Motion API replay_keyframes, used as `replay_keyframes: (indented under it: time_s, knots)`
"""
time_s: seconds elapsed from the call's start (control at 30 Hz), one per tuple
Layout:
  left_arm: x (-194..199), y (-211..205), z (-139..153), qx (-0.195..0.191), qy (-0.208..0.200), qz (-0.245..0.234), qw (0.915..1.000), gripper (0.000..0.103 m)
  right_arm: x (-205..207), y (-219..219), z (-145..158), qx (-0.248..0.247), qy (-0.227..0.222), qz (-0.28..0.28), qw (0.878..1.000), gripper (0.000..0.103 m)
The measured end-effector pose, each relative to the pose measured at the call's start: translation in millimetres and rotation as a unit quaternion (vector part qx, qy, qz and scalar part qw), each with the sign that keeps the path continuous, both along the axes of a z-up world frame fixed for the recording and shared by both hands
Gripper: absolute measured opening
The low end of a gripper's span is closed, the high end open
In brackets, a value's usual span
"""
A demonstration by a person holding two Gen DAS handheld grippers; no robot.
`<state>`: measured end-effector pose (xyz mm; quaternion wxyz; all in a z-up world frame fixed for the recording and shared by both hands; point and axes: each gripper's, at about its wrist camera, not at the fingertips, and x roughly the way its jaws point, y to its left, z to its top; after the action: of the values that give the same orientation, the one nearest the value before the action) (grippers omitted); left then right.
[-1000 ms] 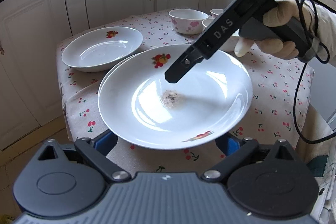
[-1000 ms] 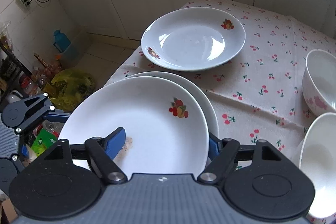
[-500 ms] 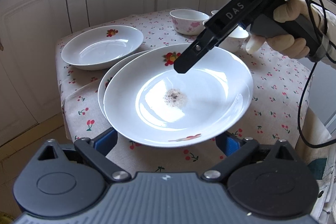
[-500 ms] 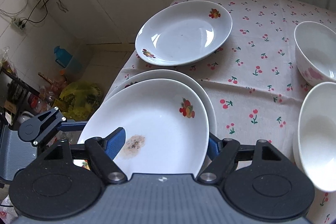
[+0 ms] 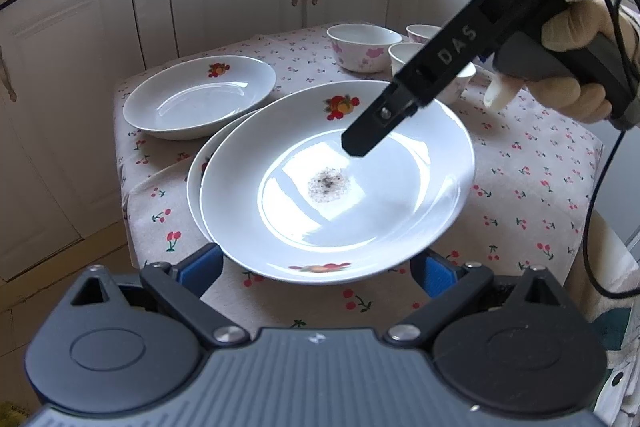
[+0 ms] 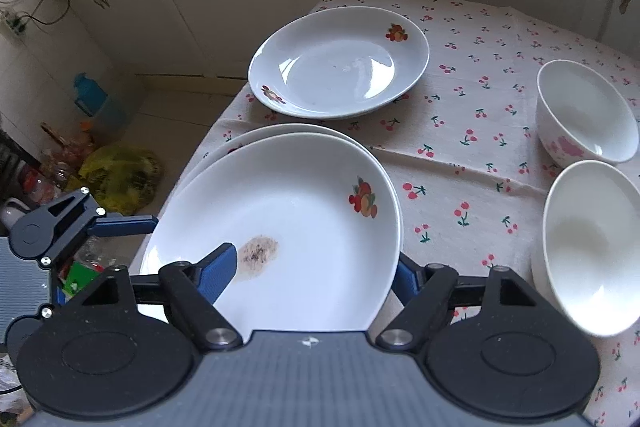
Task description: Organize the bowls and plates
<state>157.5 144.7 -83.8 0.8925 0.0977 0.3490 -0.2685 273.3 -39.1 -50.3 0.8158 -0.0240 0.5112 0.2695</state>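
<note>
Cherry-print tablecloth (image 5: 532, 187); right gripper (image 5: 362, 143) marked "DAS" over stained plate (image 5: 336, 183).

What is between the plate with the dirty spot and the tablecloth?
Another white plate, just its rim peeking out underneath the spotted plate; both wrist views show it.

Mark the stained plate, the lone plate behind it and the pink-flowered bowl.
stained plate (image 5: 336, 183): left wrist view, on the speckled stain at its centre.
lone plate (image 6: 340, 67): right wrist view, on its bare well.
pink-flowered bowl (image 5: 362, 45): left wrist view, on its inner wall.
</note>
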Motion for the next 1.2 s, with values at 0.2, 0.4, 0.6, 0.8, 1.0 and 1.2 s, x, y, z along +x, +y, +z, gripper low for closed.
replay_keyframes:
  time_s: [0.2, 0.4, 0.6, 0.8, 1.0, 1.2]
  knots:
    - [-1.7, -2.5, 3.2, 0.000, -0.005, 0.001, 1.0000, 0.100, -11.4, 7.4, 0.1, -0.026, -0.024, -0.004, 0.999, 0.088]
    - [-4.5, -4.9, 6.1, -0.001, -0.011, -0.003, 0.9999, 0.100, -18.0, 14.0, -1.5, -0.052, -0.036, -0.011, 0.998, 0.089]
    - [-7.3, -7.6, 7.0, -0.001, -0.018, -0.002, 0.9998, 0.100, -19.3, 15.3, -4.3, -0.065, -0.044, -0.017, 0.997, 0.090]
    - [-6.1, -0.6, 14.2, -0.025, -0.025, 0.015, 0.9992, 0.100, -20.1, 15.6, -8.1, -0.068, -0.050, -0.016, 0.996, 0.091]
    - [-14.5, 3.4, 27.2, -0.028, -0.050, 0.045, 0.9974, 0.100, -28.8, 10.3, -6.4, -0.071, -0.055, -0.008, 0.996, 0.091]
    - [-7.2, 17.2, 44.0, -0.005, -0.092, 0.115, 0.9890, 0.100, -35.2, -3.5, 21.3, -0.040, -0.105, 0.003, 0.994, 0.094]
